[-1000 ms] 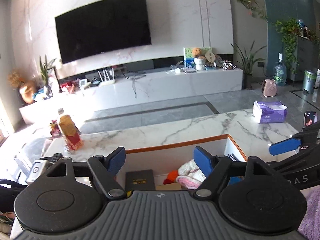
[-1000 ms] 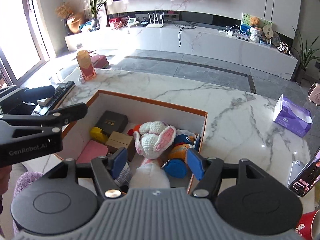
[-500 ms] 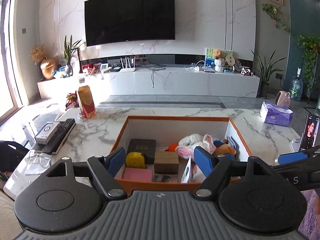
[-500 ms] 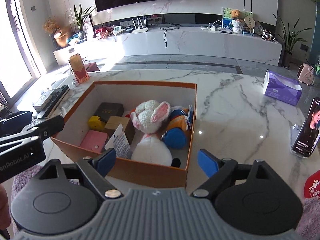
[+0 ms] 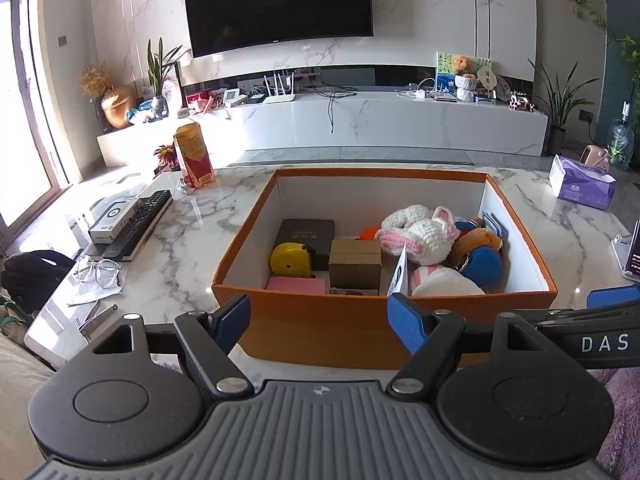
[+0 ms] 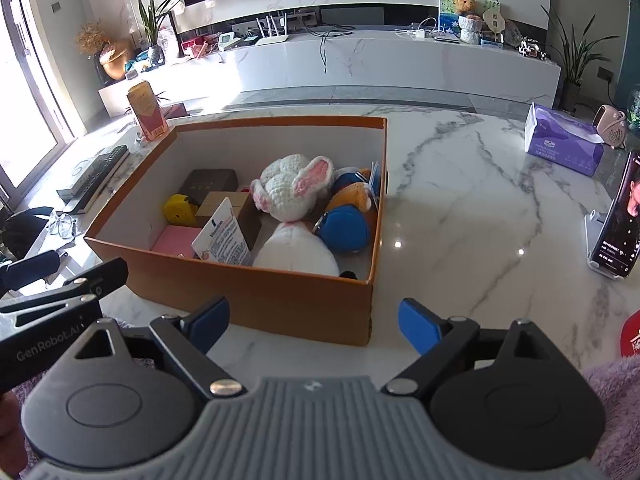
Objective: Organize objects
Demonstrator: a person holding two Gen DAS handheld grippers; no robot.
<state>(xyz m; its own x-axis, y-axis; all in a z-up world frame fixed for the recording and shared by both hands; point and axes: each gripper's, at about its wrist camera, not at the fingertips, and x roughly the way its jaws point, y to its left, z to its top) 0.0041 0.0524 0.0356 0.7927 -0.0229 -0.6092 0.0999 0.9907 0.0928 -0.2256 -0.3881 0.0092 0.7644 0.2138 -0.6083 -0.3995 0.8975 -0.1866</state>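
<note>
The orange cardboard box (image 6: 256,300) sits near the marble table's (image 6: 480,208) front edge, packed. Its crocheted bunny (image 6: 292,192) looks soft, light; pinch its body. Left gripper (image 5: 320,320) and right gripper (image 6: 314,322) gape, empty.

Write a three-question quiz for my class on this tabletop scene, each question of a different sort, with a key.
1. True or false: the left tool grips the yellow tape measure.
2. Multiple choice: the crochet bunny lies A) on the marble table, B) inside the orange box, C) on the tissue box.
3. Fill in: the glasses lie on the table near the black ____.

Key
1. False: both tools, the right tool too, are open and empty, short of the box.
2. B.
3. Remote.
</note>
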